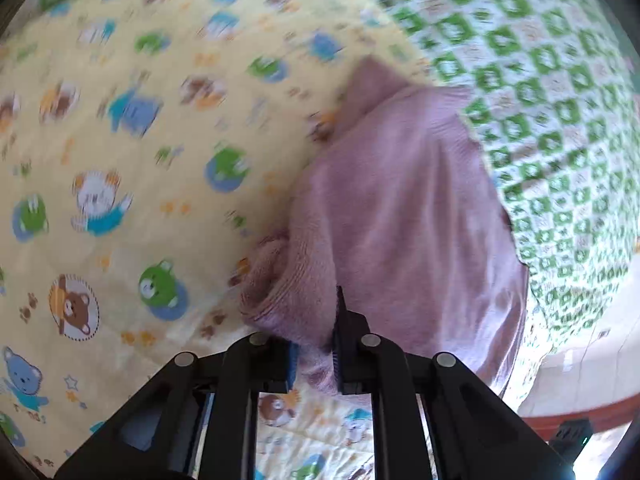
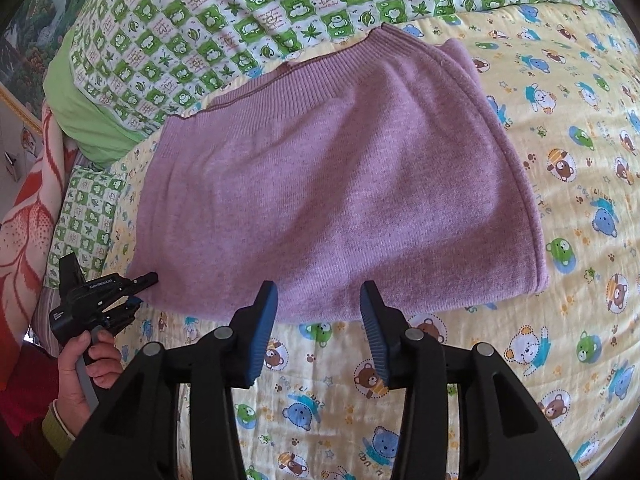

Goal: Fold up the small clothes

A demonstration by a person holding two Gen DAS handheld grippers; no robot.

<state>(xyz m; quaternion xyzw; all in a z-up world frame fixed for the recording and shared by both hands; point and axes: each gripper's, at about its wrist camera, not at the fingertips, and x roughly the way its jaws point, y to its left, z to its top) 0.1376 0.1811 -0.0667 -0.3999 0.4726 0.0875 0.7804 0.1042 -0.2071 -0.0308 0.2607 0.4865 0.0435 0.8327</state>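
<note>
A small purple knit garment (image 2: 340,184) lies folded flat on a yellow bear-print quilt (image 2: 580,240), ribbed hem toward the far side. My right gripper (image 2: 318,300) is open and empty, hovering just above the garment's near edge. My left gripper (image 1: 314,344) is shut on the garment's edge (image 1: 384,208), with cloth bunched between the fingers; that view is motion-blurred. In the right wrist view the left gripper (image 2: 138,286) sits at the garment's left corner, held by a hand.
A green-and-white checked quilt (image 2: 240,12) lies beyond the garment, with a green pillow (image 2: 88,120) at the left. An orange floral blanket (image 2: 24,208) is at the far left. The bed's edge and floor show in the left wrist view (image 1: 592,368).
</note>
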